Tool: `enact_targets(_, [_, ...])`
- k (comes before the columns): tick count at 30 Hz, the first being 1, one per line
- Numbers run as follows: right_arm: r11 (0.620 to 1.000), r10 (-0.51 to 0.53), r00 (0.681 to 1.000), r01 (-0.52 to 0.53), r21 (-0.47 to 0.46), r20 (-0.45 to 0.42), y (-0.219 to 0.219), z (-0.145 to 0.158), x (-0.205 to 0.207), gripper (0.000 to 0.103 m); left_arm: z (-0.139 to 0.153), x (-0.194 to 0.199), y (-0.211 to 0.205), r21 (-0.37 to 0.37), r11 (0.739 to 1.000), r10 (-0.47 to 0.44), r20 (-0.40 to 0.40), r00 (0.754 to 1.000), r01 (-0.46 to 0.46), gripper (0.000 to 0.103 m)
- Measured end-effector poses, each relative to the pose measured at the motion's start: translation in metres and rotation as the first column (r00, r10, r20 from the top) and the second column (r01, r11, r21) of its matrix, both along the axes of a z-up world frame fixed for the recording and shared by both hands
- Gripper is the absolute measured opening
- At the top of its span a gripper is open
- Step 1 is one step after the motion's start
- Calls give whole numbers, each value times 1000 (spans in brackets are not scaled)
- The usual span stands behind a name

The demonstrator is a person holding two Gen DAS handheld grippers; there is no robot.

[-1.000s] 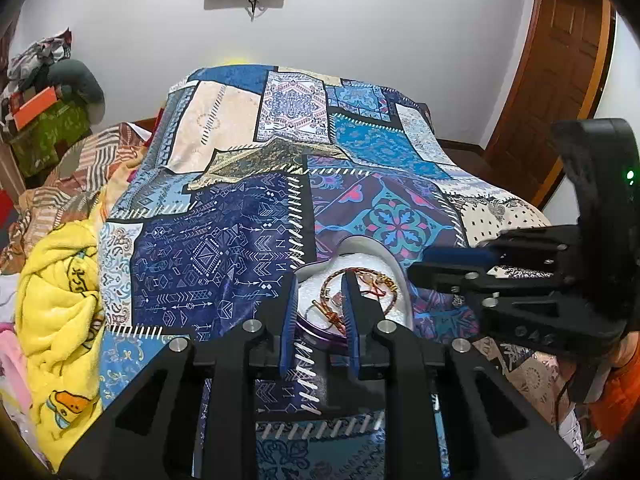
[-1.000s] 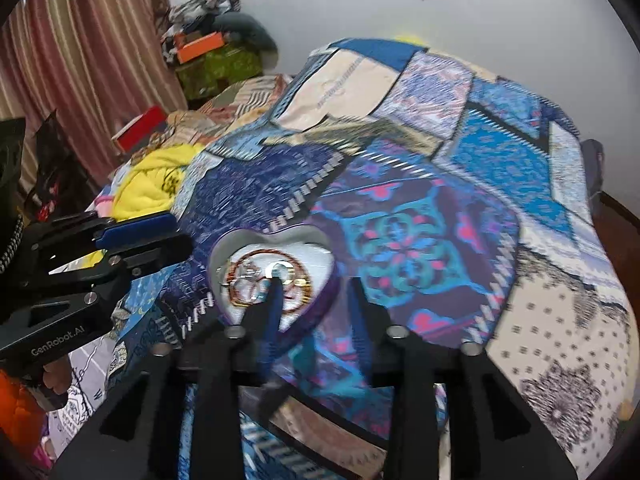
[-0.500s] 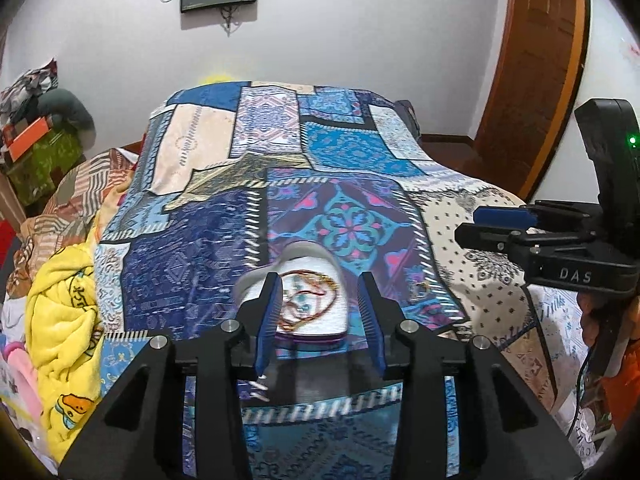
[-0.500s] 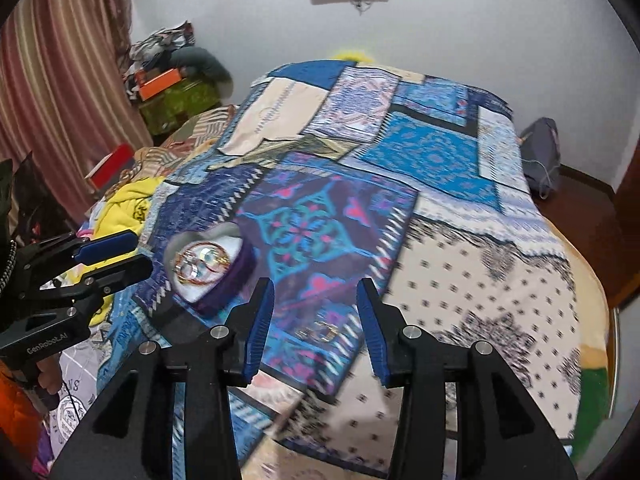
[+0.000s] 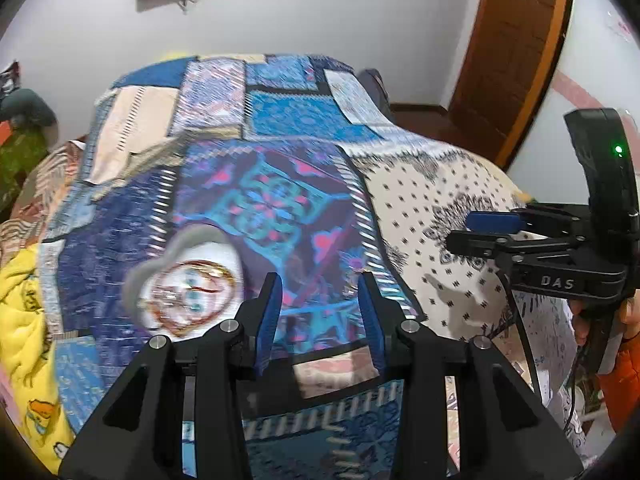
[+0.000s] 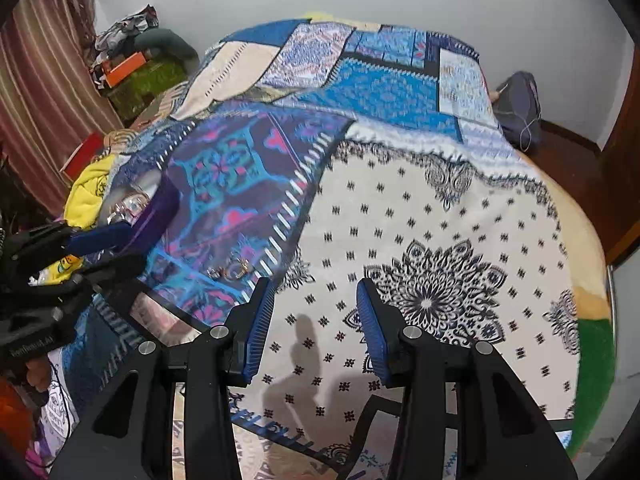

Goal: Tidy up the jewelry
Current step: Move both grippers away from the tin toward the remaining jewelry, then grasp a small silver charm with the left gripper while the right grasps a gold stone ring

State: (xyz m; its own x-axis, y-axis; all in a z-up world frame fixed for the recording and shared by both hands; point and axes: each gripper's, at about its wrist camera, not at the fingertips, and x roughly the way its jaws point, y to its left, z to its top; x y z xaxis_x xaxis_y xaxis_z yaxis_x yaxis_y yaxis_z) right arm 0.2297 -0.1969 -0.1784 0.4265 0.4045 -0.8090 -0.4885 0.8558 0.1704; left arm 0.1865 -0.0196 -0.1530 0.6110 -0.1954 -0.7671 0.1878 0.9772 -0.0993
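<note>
A heart-shaped jewelry box (image 5: 188, 284) with a white lining and a purple outer wall (image 6: 158, 216) lies on the patchwork bedspread (image 5: 280, 128), with bangles and chains inside, blurred. Small loose rings (image 6: 232, 270) lie on the cover right of the box. My left gripper (image 5: 320, 312) is open and empty, with the box just left of its fingers. My right gripper (image 6: 316, 320) is open and empty over the white dotted patch, the rings just up-left of its left finger. Each gripper shows in the other's view: the right one (image 5: 472, 232) and the left one (image 6: 112, 250).
A yellow blanket (image 5: 20, 312) lies bunched at the bed's left edge. A wooden door (image 5: 516, 40) stands at the right and a grey bag (image 6: 520, 100) sits on the floor by the wall. Striped curtains (image 6: 44, 80) and piled clutter (image 6: 132, 60) stand to the left.
Both grippers have swung right. The box, earlier between the left fingers, now lies left of them, and the left jaws have widened. The right gripper left the box for the white patch.
</note>
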Motion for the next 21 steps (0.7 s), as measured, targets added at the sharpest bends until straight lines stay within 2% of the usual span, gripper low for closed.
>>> enact_targets(3, [1000, 7, 1000, -7, 1, -13, -3, -6, 0, 39, -15, 7, -15, 14, 999, -37, -34, 999, 38, 38])
enact_targets(7, [1000, 17, 999, -17, 10, -40, -4, -13, 2, 39, -34, 15, -33, 70, 996, -60, -48, 997, 63, 37])
enact_targets(9, [1000, 23, 999, -22, 12, -46, -4, -15, 2, 39, -43, 21, -36, 80, 995, -58, -68, 996, 64, 29])
enact_targets(13, [999, 35, 998, -34, 21, -54, -3, -18, 2, 39, -56, 32, -34, 77, 996, -34, -105, 994, 42, 24])
enact_targets(16, [999, 44, 997, -42, 27, -64, -1, -20, 2, 39, -59, 35, -33, 73, 997, -31, -99, 995, 38, 21])
enact_targets(18, [998, 53, 996, -51, 29, -71, 3, -21, 2, 39, -60, 36, -35, 93, 995, -34, -90, 995, 42, 8])
enact_targets(21, [997, 75, 995, -74, 28, -71, 11, -21, 1, 39, -60, 34, -35, 86, 995, -34, -80, 996, 41, 8])
